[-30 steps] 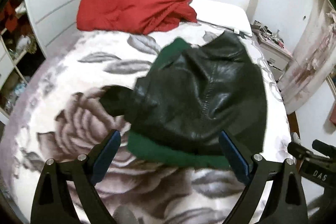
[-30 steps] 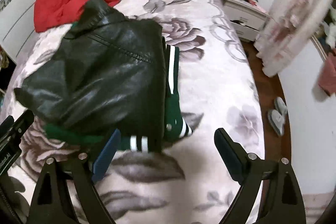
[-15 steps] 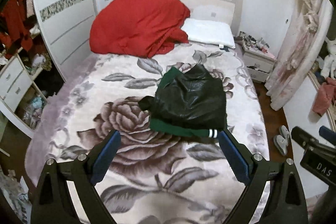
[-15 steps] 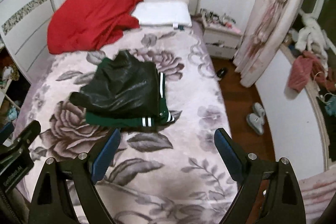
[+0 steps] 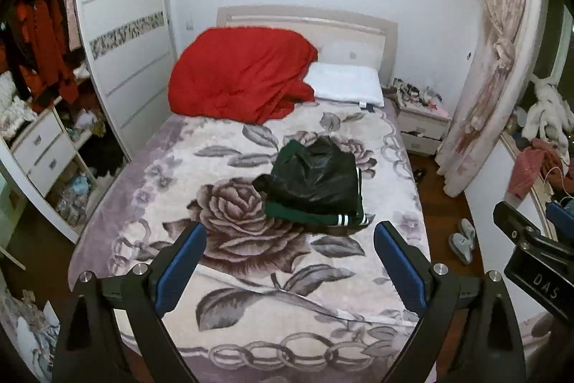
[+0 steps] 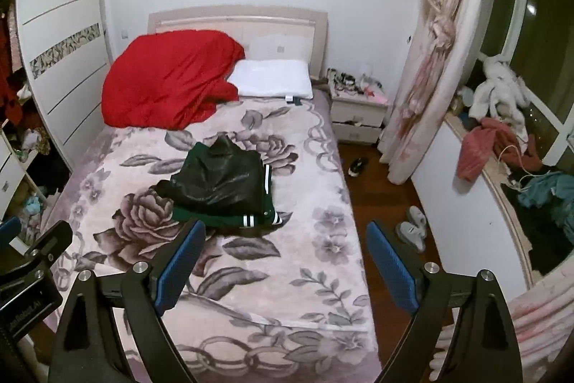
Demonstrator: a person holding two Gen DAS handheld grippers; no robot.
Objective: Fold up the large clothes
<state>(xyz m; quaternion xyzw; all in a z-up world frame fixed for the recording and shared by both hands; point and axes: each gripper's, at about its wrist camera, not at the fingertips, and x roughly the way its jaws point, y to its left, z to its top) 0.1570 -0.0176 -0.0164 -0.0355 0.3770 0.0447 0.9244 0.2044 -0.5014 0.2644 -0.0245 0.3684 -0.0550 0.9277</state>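
A folded jacket (image 5: pixel 315 182), black leather with green ribbed hem and white stripes, lies in the middle of the bed (image 5: pixel 251 293) on a rose-patterned blanket. It also shows in the right wrist view (image 6: pixel 222 185). My left gripper (image 5: pixel 290 239) is open and empty, held well back and above the foot of the bed. My right gripper (image 6: pixel 285 237) is open and empty too, beside it. Neither touches the jacket.
A red quilt (image 5: pixel 240 85) and a white pillow (image 5: pixel 344 85) lie at the headboard. A wardrobe (image 5: pixel 122 34) stands left, a nightstand (image 5: pixel 423 124) and curtain (image 5: pixel 491 67) right. Slippers (image 6: pixel 412 228) lie on the wood floor. Clothes pile on the window ledge (image 6: pixel 502 146).
Both grippers have pulled far back and up from the jacket, which now looks small on the bed. The jacket lies still, folded.
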